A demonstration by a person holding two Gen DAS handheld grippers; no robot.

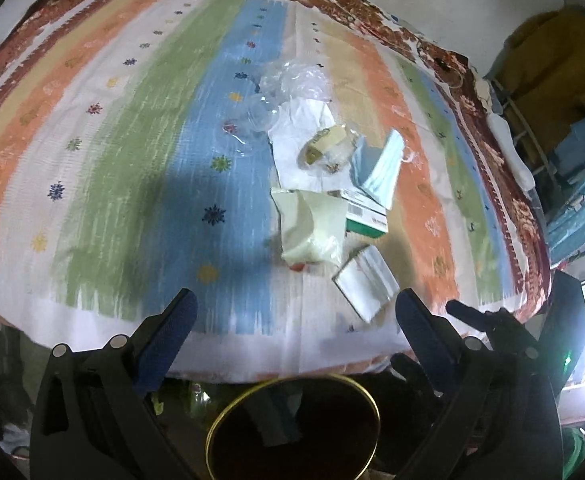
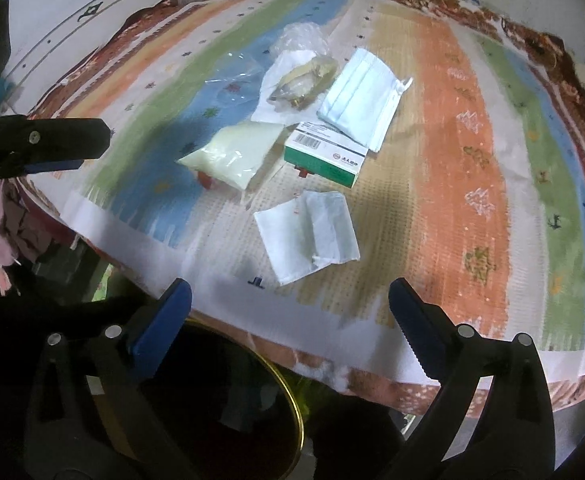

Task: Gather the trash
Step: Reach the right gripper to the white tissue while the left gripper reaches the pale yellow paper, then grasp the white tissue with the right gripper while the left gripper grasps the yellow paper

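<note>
Altogether, about seven pieces of trash are lying in a loose cluster on the striped bedspread (image 2: 464, 184), toward its middle and near edge. One green-and-white carton (image 2: 326, 156) with a barcode on top is sitting at the centre of the heap, its far corner tucked under one pale blue face mask (image 2: 362, 98), which is lying flat with its ear loop trailing to the side. One cream plastic pouch (image 2: 232, 154), puffy and wrinkled, is resting just beside the carton and covering something small and red that is too hidden to name. One folded white paper piece (image 2: 308, 236), creased and slightly soiled, is lying nearest the edge, apart from the rest. Farther back, one yellowish wrapper bundle (image 2: 304, 80) is sitting on a white sheet (image 1: 296, 140), with crumpled clear plastic (image 1: 292, 80) and a flat transparent film (image 1: 248, 124) touching it. Both tools are hovering over one dark round bin (image 1: 292, 428) with a brass-coloured rim, standing below the bed's edge. Each is holding nothing: the left gripper (image 1: 294, 312) is keeping its blue-padded fingers spread wide, and the right gripper (image 2: 290, 300) is doing likewise, well short of the trash.
</note>
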